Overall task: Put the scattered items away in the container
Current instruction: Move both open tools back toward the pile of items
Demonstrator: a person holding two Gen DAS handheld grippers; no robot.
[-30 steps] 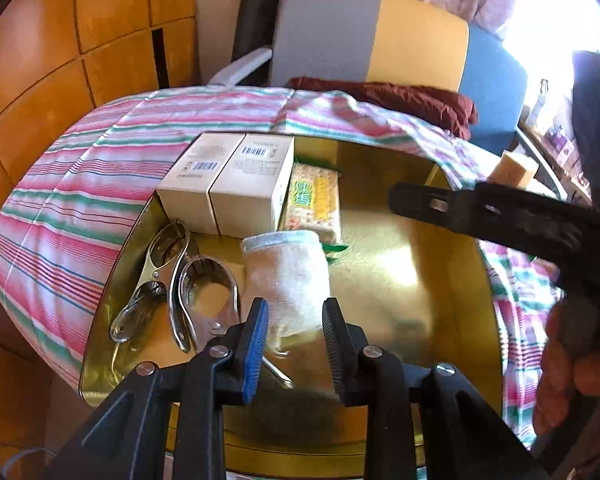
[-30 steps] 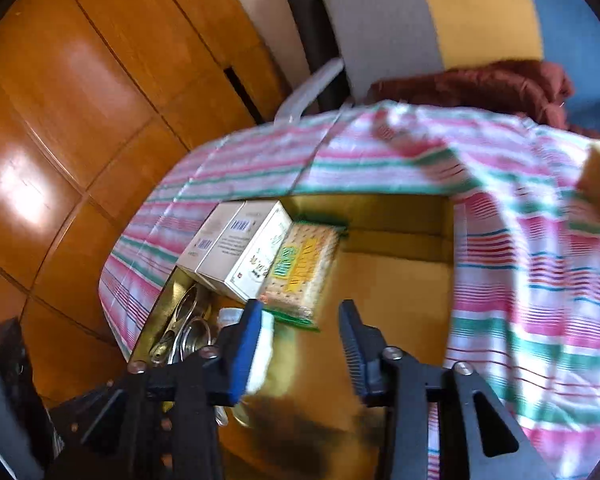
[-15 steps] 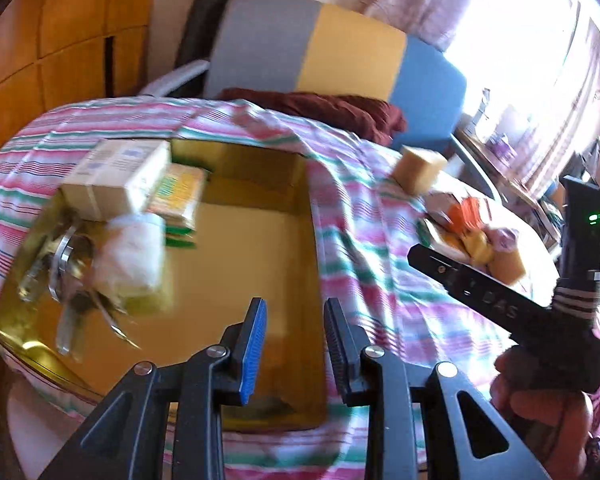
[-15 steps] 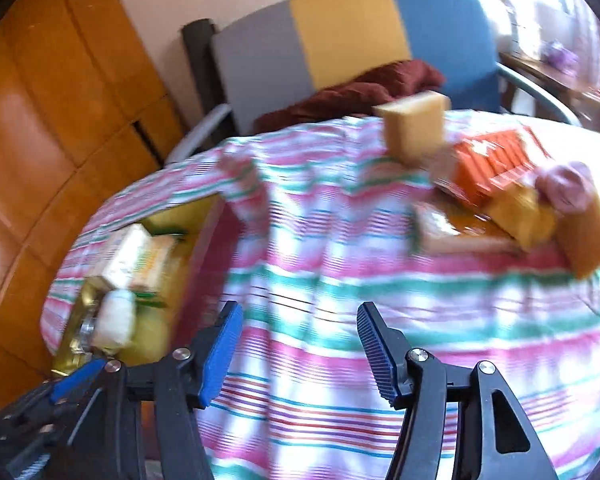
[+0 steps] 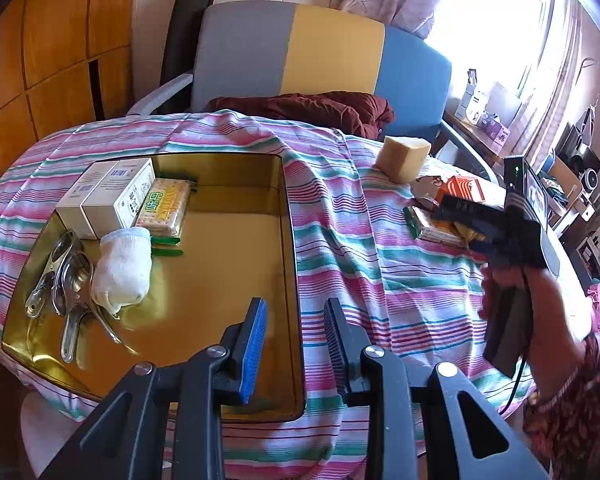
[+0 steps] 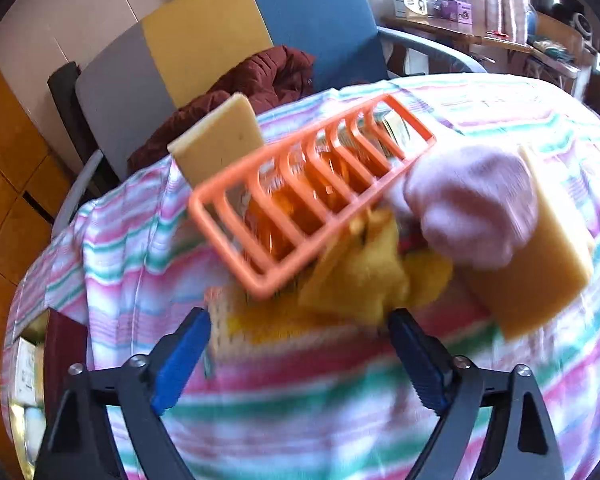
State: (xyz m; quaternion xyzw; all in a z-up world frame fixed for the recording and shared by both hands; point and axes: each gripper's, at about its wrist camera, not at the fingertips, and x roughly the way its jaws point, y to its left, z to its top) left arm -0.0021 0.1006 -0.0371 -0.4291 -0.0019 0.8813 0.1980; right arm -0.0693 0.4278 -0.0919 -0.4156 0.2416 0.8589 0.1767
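The right gripper has swung away from the gold tin, where it hovered a second ago, and now hangs with its jaws spread wide over the scattered pile well to the right of the tin, close to the orange rack, the yellow cloth and the pink sock. The left gripper, which a second ago was low over the white sock inside the tin, has pulled back to the tin's near right rim, empty, jaws parted; the sock lies released in the tin.
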